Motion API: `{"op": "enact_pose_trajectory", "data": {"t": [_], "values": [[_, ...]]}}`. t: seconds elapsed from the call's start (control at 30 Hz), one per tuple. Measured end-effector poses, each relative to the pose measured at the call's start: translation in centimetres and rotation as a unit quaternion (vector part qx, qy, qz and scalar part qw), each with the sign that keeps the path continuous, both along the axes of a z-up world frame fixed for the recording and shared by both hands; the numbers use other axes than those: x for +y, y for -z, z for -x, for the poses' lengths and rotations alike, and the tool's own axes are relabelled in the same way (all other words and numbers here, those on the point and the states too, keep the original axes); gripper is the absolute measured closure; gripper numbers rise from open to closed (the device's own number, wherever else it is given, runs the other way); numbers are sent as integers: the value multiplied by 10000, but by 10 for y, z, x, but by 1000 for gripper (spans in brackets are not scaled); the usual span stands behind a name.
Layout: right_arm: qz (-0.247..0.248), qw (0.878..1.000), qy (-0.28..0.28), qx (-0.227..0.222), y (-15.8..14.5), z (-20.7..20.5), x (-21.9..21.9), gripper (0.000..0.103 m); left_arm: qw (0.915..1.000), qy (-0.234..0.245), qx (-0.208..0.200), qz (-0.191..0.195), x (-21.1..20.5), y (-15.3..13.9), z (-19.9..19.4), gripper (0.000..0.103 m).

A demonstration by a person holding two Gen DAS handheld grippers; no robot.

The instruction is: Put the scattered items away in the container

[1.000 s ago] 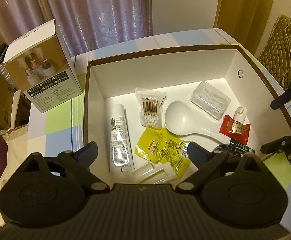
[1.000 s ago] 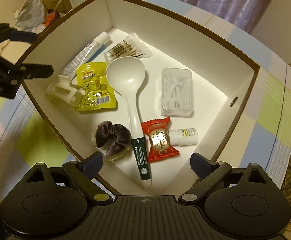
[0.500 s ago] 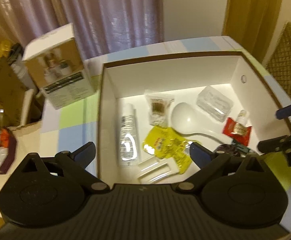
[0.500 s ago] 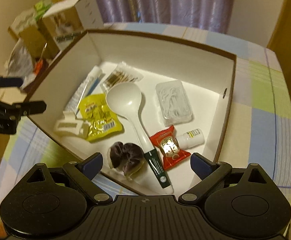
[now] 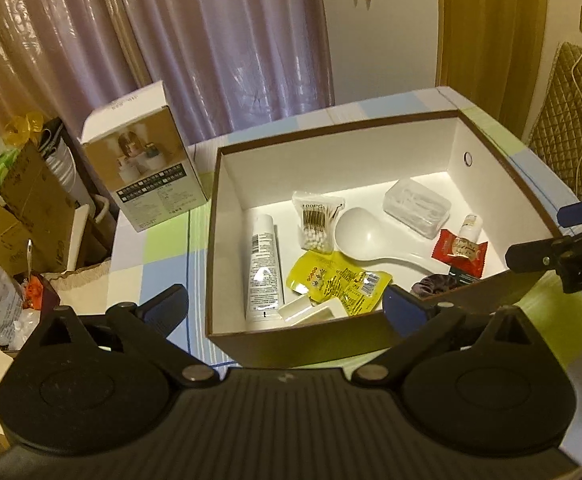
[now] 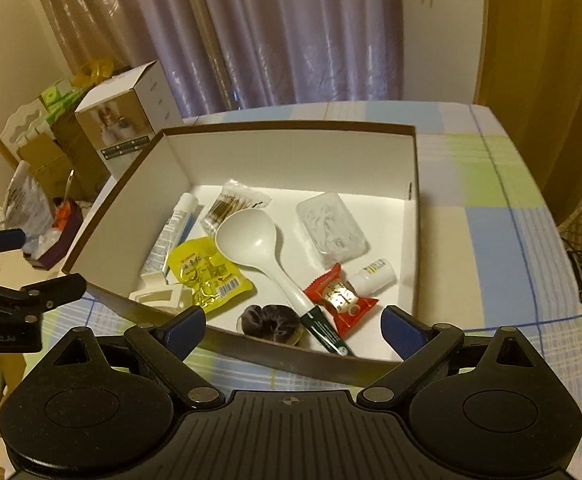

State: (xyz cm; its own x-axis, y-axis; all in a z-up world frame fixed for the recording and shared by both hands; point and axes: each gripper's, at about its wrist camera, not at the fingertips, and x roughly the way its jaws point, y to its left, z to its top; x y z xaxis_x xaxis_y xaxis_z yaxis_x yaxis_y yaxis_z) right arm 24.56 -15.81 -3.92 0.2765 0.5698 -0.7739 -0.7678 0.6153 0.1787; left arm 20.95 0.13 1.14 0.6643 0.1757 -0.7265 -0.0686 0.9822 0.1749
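A brown-rimmed white box point(image 5: 227, 240) point(image 6: 291, 152) sits on the checked tablecloth. Inside lie a white ladle point(image 5: 367, 236) point(image 6: 251, 240), a white tube point(image 5: 265, 264) point(image 6: 171, 232), a yellow sachet point(image 5: 335, 280) point(image 6: 203, 272), a cotton-swab bag point(image 5: 317, 220) point(image 6: 227, 204), a clear plastic case point(image 5: 417, 206) point(image 6: 331, 228), a red sweet packet point(image 5: 459, 250) point(image 6: 339, 298), a small bottle point(image 5: 473, 224) point(image 6: 373, 276), a dark scrunchie point(image 6: 271, 320) and a white clip point(image 6: 159, 296). My left gripper point(image 5: 287, 308) is open and empty before the box's near left corner. My right gripper point(image 6: 293, 326) is open and empty over the near wall.
A tall printed carton point(image 5: 143, 172) point(image 6: 127, 124) stands left of the box. Cardboard boxes and bags point(image 5: 15, 216) crowd the space beyond the table's left edge. Purple curtains point(image 5: 211, 40) hang behind. A quilted chair back point(image 5: 567, 140) is at the right.
Both grippers have pulled back and up from above the box. The box now looks smaller and farther off, and more of the room shows. Nothing inside the box has moved.
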Motion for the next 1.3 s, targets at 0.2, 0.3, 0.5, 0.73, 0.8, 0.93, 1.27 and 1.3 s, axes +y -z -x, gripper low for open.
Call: {"op": "enact_pose_trajectory", "data": {"t": [0.2,0.3,0.5,0.73,0.8,0.93,1.27,1.3], "values": [[-44,9999,128,-27,-6,16,-13,4,9999,-80,-80,88,-2,-8,23,1],[25,9998,126,-122,-6,28,-16,4,9998,-93,-63,145,-2,-9,33,1],[162,9996,165,-150,-2,50,-23,4,9997,-23,-6,229,-6,-8,52,1],[331,9983,355,-333,-4,69,-30,4,9997,20,-11,254,-7,-9,68,1],[377,9977,393,-401,-5,75,-31,4,9996,38,-29,279,-7,-10,73,1],[405,9973,447,-428,-6,85,-34,4,9995,114,-34,309,-8,-9,82,1],[371,9969,422,-543,-12,100,-35,4,9993,135,-115,321,-9,-9,96,1],[368,9970,400,-554,-13,100,-35,4,9993,123,-125,318,-10,-9,97,1]]}}
